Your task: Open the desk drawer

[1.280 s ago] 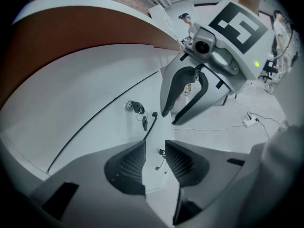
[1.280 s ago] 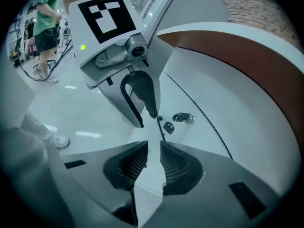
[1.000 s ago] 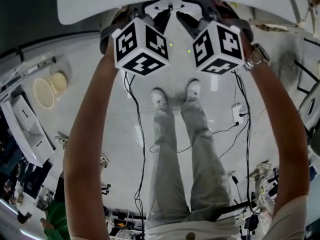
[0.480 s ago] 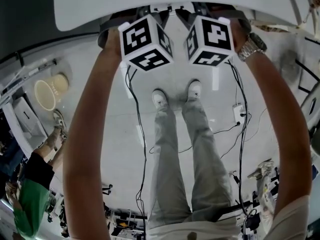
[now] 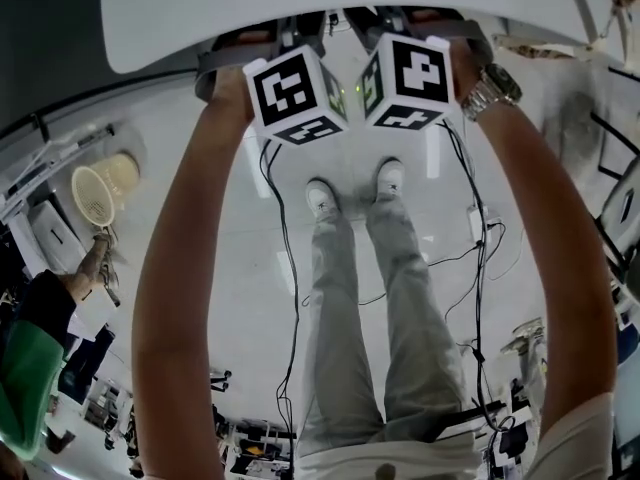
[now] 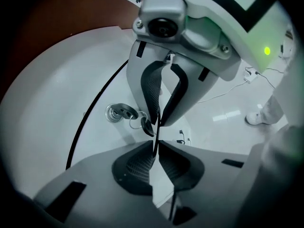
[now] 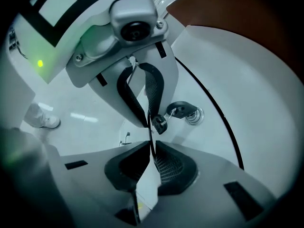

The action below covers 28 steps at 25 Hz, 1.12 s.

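Observation:
The white desk top (image 5: 300, 8) runs across the top of the head view. Both hands reach under its front edge, and only the marker cubes show there: left (image 5: 295, 93), right (image 5: 405, 78). In the gripper views the white drawer front (image 6: 57, 94) has a lock with a key (image 6: 118, 112) and a hanging key fob (image 7: 159, 123). My left gripper (image 6: 156, 148) and right gripper (image 7: 151, 148) face each other tip to tip. Their jaws have just been closing, and each now pinches the drawer's thin white edge (image 6: 159, 184), which stands between the pads.
Below the desk are the person's legs and white shoes (image 5: 320, 198). Cables (image 5: 285, 268) trail over the glossy floor, with a power strip (image 5: 475, 223) at the right. A bystander in green (image 5: 25, 368) and a beige basket (image 5: 95, 188) are at the left.
Both marker cubes have moved up toward the desk edge and closer together, each rolling a little. The bystander in green has shifted along the left side.

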{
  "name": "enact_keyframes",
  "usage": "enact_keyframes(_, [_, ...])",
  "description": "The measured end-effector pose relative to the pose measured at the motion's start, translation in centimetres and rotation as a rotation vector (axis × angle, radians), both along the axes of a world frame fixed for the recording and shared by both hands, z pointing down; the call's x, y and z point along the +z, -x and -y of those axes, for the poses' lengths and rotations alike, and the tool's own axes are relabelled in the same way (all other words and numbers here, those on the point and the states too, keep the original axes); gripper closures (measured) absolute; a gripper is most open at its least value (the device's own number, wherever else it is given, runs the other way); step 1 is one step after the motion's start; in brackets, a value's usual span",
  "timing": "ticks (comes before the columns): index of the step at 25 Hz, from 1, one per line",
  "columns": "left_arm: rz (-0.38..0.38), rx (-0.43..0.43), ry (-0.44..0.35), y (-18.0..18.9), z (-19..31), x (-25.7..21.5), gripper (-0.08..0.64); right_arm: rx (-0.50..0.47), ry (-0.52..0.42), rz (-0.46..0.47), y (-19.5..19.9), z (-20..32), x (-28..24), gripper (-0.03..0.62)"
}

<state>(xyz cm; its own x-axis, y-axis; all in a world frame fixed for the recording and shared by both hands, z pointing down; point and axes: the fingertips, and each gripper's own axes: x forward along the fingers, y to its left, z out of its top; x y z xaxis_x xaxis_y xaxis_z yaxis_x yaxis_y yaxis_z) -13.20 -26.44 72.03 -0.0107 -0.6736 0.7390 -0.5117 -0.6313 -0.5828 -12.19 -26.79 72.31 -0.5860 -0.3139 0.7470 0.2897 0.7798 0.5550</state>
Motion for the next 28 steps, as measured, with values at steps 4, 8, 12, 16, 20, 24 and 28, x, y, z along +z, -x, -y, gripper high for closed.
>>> enact_keyframes(4, [0.013, 0.010, -0.018, -0.1, 0.0, -0.3, 0.523, 0.012, 0.020, -0.011, -0.1, 0.0, -0.1, 0.545])
enact_keyframes(8, [0.003, -0.003, 0.005, -0.1, 0.1, -0.1, 0.526, 0.004, 0.010, -0.021, -0.2, 0.0, -0.1, 0.548])
enact_keyframes(12, [-0.019, -0.023, 0.021, -0.4, -0.2, 0.1, 0.526, 0.017, 0.014, -0.024, -0.4, -0.2, -0.1, 0.548])
enact_keyframes(16, [-0.031, -0.014, 0.023, -0.9, -0.8, 0.1, 0.526, 0.014, 0.024, -0.028, -0.8, -0.8, 0.0, 0.548])
enact_keyframes(20, [-0.029, -0.012, 0.013, -1.3, -1.3, 0.1, 0.526, 0.018, 0.019, -0.026, -1.3, -1.2, 0.0, 0.548])
enact_keyframes(24, [-0.017, -0.013, 0.012, -1.2, -1.7, -0.2, 0.525, 0.029, 0.031, -0.030, -1.5, -1.8, -0.1, 0.548])
enact_keyframes(28, [-0.020, -0.005, 0.013, -1.5, -2.5, -0.1, 0.526, 0.029, 0.040, -0.039, -1.8, -2.5, 0.1, 0.548])
